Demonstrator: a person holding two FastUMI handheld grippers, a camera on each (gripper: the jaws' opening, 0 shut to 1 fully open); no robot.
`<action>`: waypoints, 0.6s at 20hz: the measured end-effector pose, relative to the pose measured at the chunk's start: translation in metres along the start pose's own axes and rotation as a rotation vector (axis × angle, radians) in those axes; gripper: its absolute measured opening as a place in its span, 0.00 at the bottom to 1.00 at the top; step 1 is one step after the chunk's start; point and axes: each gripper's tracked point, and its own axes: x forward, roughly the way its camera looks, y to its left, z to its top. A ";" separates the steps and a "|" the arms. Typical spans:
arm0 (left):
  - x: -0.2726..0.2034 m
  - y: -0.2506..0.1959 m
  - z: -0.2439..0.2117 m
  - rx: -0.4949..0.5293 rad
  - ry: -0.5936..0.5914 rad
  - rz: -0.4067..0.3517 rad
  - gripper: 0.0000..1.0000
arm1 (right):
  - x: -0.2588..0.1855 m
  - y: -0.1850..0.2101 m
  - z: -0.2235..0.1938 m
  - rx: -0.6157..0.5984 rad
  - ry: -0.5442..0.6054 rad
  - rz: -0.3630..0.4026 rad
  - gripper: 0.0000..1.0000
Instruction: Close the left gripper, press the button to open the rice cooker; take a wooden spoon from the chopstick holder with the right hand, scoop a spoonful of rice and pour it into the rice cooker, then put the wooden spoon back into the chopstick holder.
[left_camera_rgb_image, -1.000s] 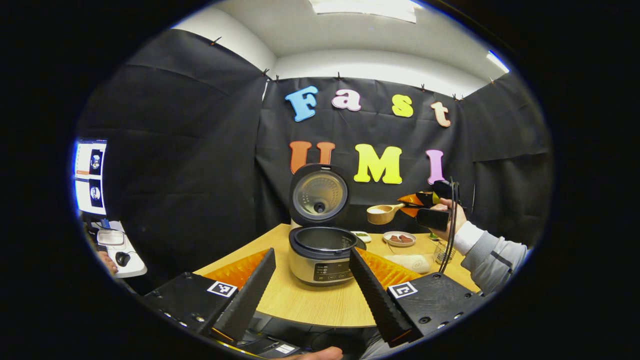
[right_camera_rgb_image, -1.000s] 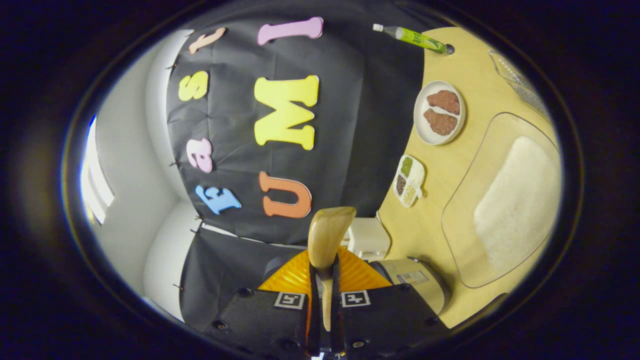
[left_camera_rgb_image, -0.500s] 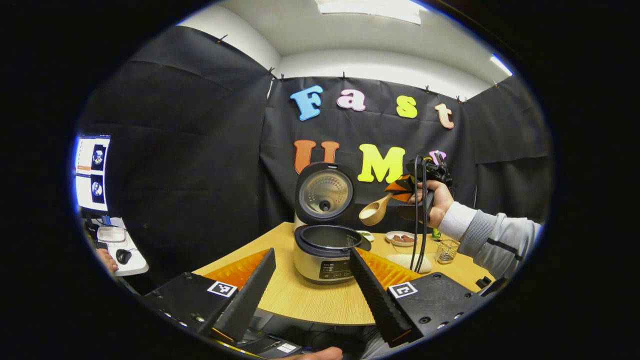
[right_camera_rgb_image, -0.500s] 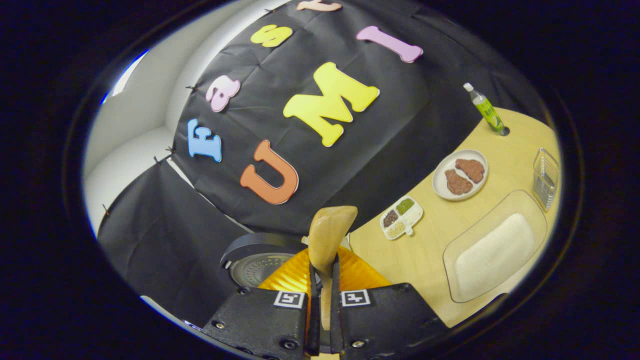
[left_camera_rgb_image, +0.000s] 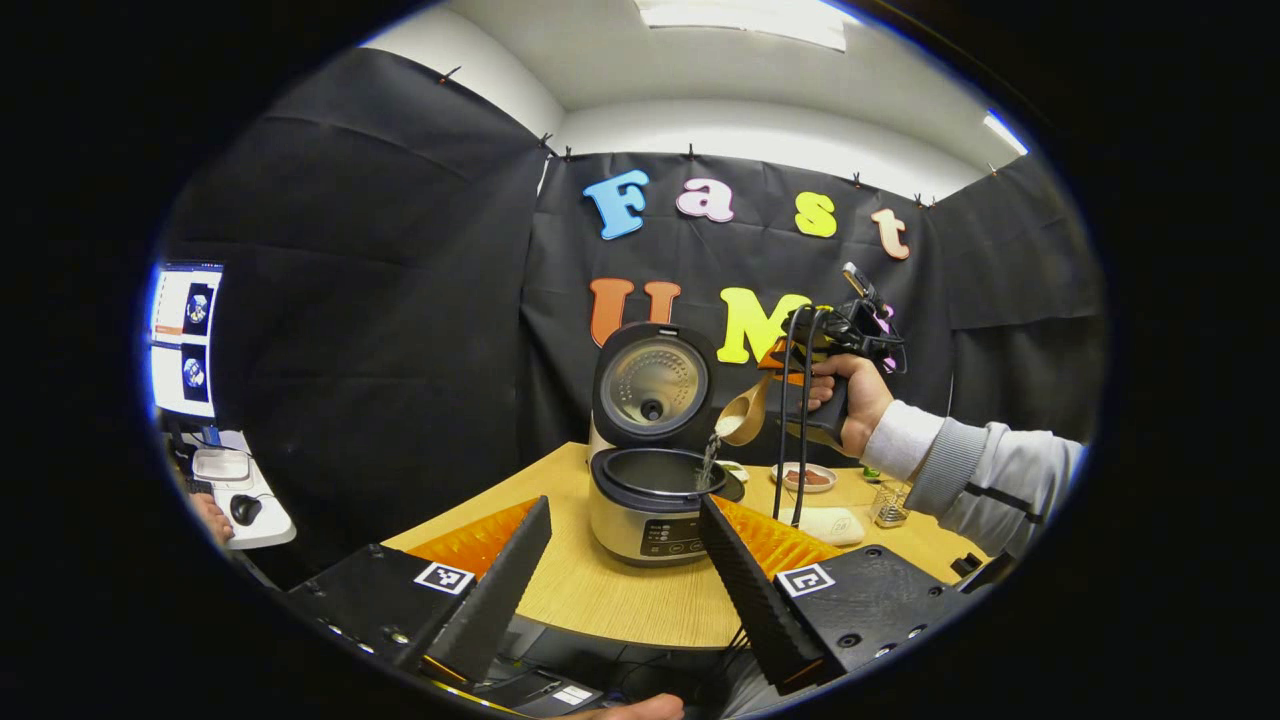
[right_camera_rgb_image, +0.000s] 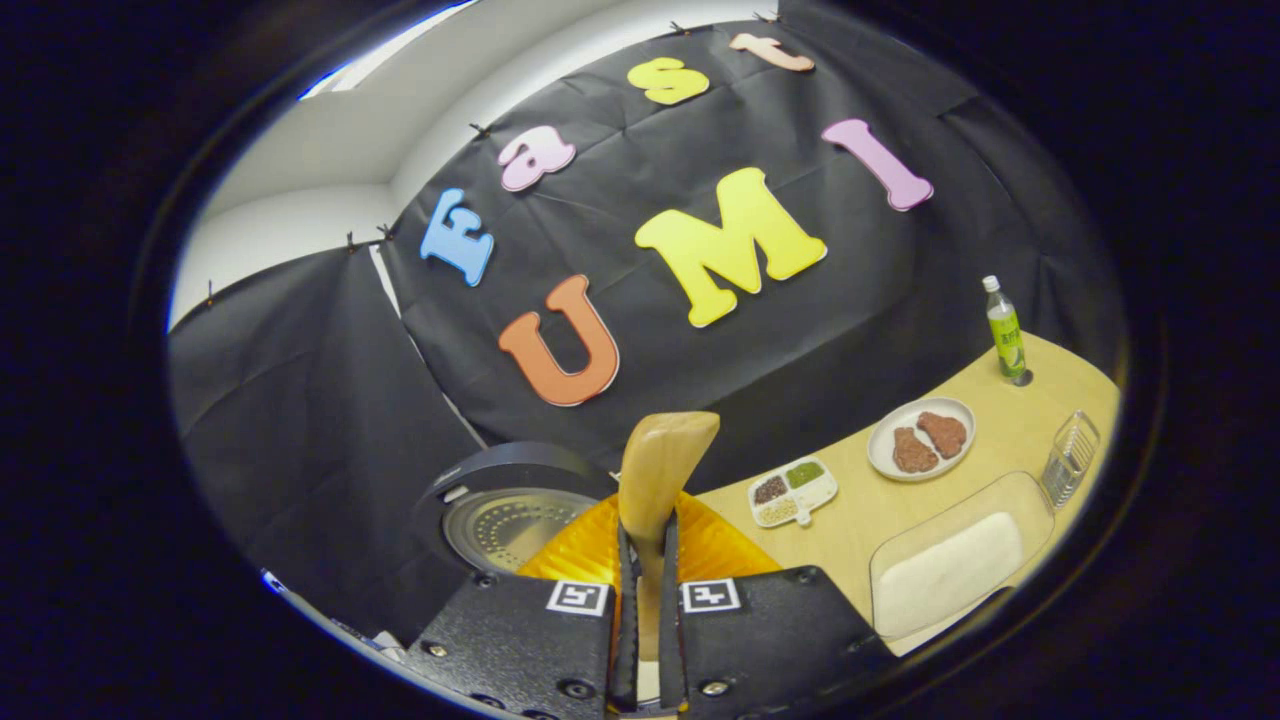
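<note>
The rice cooker stands on the table with its lid up. Above its right rim a hand holds my right gripper, shut on the handle of the wooden spoon. The spoon's bowl tips down and white rice streams into the pot. In the right gripper view the spoon runs forward from my shut right gripper, with the raised lid to its left. My left gripper hangs open in front of the cooker, holding nothing. The wire chopstick holder stands at the right.
A clear tray of rice, a plate with brown pieces, a small divided dish and a green bottle stand on the table right of the cooker. A desk with a monitor is far left.
The right gripper has carried the spoon left over the cooker and rolled it downward. Rice now pours from the bowl into the pot. The left gripper has barely moved.
</note>
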 end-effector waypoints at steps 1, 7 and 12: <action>0.000 0.000 -0.001 0.001 0.004 -0.004 0.95 | 0.001 0.003 -0.002 -0.016 0.001 0.009 0.13; -0.002 0.002 -0.001 -0.001 0.008 -0.009 0.95 | 0.001 0.019 -0.026 -0.311 -0.014 0.036 0.13; -0.001 -0.002 -0.002 -0.002 0.012 -0.021 0.95 | -0.012 0.048 -0.050 -0.636 -0.089 0.115 0.13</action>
